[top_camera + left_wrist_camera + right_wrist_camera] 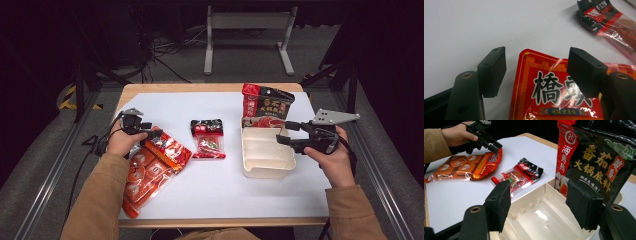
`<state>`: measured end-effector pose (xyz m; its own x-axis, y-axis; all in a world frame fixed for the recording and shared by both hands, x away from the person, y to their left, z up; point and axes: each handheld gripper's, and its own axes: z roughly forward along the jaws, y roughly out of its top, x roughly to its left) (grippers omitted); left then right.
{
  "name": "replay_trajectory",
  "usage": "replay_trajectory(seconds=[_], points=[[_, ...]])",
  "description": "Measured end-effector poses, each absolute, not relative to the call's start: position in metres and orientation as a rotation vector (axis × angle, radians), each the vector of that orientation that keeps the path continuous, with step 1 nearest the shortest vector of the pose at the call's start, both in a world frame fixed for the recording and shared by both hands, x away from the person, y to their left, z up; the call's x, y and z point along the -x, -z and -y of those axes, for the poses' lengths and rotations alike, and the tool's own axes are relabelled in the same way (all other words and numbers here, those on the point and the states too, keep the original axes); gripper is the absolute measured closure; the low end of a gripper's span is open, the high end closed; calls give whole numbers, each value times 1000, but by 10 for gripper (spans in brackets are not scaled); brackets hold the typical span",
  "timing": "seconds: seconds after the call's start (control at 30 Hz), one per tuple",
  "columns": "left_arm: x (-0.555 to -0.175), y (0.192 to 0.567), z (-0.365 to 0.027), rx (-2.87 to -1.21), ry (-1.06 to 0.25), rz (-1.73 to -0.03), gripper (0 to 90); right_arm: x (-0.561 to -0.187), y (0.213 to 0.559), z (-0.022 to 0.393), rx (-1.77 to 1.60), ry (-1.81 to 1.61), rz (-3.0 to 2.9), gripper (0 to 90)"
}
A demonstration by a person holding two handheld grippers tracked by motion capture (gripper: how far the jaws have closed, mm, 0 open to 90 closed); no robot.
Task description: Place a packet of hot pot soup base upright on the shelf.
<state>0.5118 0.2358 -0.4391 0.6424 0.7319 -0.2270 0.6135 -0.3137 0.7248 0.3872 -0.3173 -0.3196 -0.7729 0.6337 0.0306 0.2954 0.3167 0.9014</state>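
A long orange-red snack packet [155, 165] lies at the table's left. My left gripper [150, 136] is low over its upper end. In the left gripper view the jaws of my left gripper [536, 70] stand apart with the packet's [554, 100] top corner between them, and the pads do not press it. My right gripper [282, 132] hangs open over the cream divided tray [267, 174], with nothing between its jaws [539, 205]. A red-and-black hotpot base bag [596, 157] leans at the tray's far end.
A small red-and-black clear packet [207, 139] lies mid-table between the two hands, also seen as a small packet [609, 22] in the left gripper view. White sheet [215, 190] covers the wooden table. A metal frame stands on the floor beyond.
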Motion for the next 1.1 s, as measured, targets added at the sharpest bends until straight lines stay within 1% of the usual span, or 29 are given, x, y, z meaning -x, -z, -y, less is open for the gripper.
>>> replay_trajectory(seconds=[0.1, 0.23, 0.37, 0.43, 0.6, 0.7, 0.97, 1.1], points=[[-512, 440, -235, -2044, -161, -1035, 327, -387, 320, 318, -835, -1446, -2258, 364], [-510, 442, -236, -2051, -130, -1016, 361, -387, 320, 318, -842, -1455, -2258, 358], [-508, 442, -238, -2049, -131, -999, 385, -387, 320, 319, -845, -1455, -2258, 357], [-507, 441, -239, -2046, -132, -993, 406, -388, 320, 318, -845, -1457, -2259, 355], [-502, 436, -242, -2035, -114, -985, 498, -388, 322, 316, -839, -1452, -2269, 354], [-501, 435, -241, -2050, -118, -960, 536, -389, 323, 315, -838, -1450, -2276, 354], [-500, 437, -233, -2096, -119, -905, 545, -389, 324, 313, -832, -1453, -2285, 354], [-499, 436, -232, -2108, -113, -898, 572, -389, 324, 313, -832, -1453, -2286, 354]])
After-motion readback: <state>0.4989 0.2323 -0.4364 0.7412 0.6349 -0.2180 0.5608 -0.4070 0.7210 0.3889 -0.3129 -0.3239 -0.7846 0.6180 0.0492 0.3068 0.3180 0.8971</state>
